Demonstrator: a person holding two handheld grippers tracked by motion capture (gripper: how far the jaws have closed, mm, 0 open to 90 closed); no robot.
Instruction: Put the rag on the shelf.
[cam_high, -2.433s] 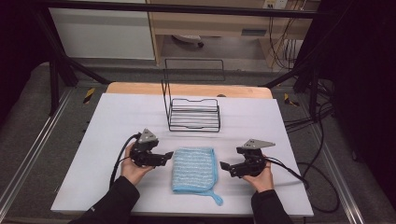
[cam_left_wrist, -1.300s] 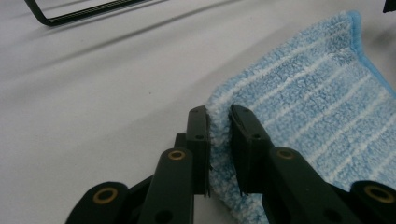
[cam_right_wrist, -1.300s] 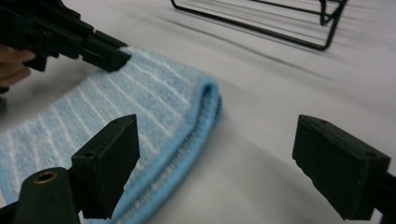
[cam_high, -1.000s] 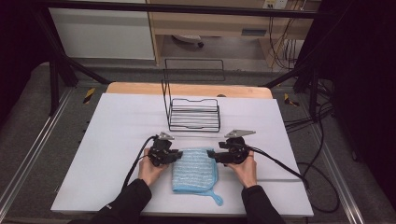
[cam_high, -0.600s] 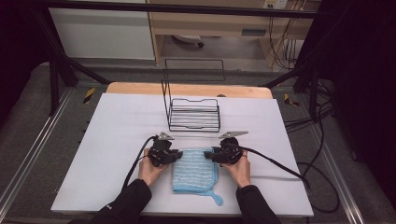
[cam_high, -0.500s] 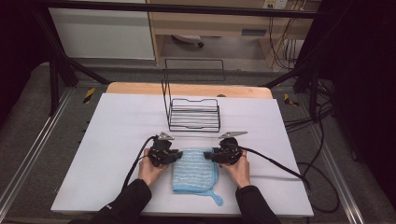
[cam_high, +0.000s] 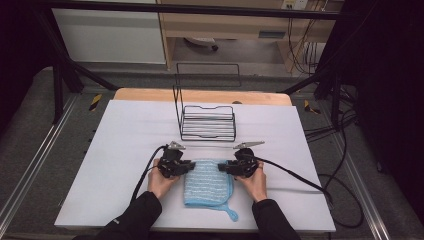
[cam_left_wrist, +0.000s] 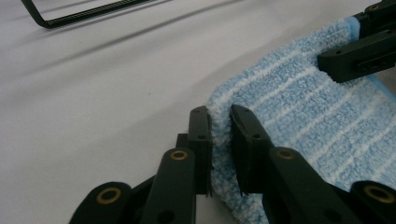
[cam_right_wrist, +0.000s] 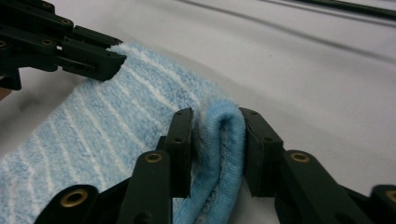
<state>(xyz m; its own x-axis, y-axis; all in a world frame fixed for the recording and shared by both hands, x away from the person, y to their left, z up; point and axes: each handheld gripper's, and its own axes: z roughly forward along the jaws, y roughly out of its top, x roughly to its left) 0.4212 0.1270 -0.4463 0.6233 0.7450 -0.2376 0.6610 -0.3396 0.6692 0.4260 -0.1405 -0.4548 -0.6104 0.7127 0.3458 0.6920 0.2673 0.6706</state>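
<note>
Lower centre of the high view: left gripper (cam_high: 186, 166) pinches the far left corner of the blue towel (cam_high: 207, 182), jaws nearly closed on the pile. Towel lies flat on the white table (cam_high: 125, 150), wire rack (cam_high: 207, 122) above it. Right gripper (cam_high: 226, 167) clamps the far right corner, a thick folded hem. Risk: the left grip is shallow; uneven lifting could pull that corner free.

A blue striped terry cloth (cam_high: 207, 182) lies on the white table (cam_high: 125, 150), near the front edge. The left gripper (cam_high: 186, 166) is at the cloth's far left corner, with that corner between its jaws. The right gripper (cam_high: 226, 167) is at the far right corner, which sits between its jaws too. A black wire rack (cam_high: 207, 122) stands behind the cloth, farther back on the table.
</note>
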